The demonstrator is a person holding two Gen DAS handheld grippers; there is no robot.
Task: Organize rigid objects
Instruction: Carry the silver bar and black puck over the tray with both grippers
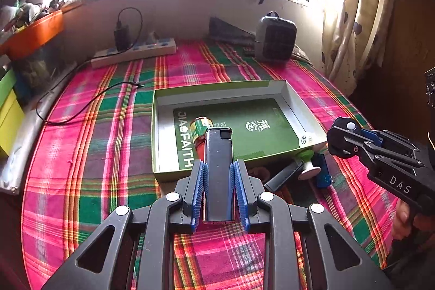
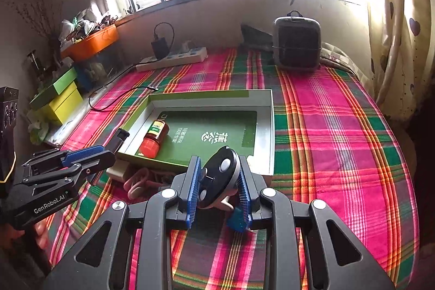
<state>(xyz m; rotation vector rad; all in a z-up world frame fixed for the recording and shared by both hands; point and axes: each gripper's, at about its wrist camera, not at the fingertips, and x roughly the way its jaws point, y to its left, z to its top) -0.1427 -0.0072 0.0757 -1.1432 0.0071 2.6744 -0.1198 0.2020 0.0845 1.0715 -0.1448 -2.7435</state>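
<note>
My left gripper (image 1: 218, 167) is shut on a black lighter (image 1: 218, 170), held upright over the near edge of the shallow green-lined box (image 1: 163, 105). A small red-capped bottle (image 1: 201, 132) lies inside the box; it also shows in the right wrist view (image 2: 153, 139). My right gripper (image 2: 218, 175) is shut on a black round disc-shaped object (image 2: 221, 175), just in front of the box's near edge (image 2: 267, 132). In the left wrist view that disc (image 1: 344, 137) shows at the right gripper's tip. The left gripper (image 2: 89, 156) appears at left in the right wrist view.
On the plaid cloth (image 2: 339, 127) near the box lie a green-and-white spool (image 1: 307, 162), a blue item (image 1: 322, 171), a dark bar (image 1: 282, 177) and a pink object (image 2: 138, 181). A power strip (image 1: 133, 52), a cable (image 1: 89, 102) and a grey heater (image 2: 296, 45) stand further back.
</note>
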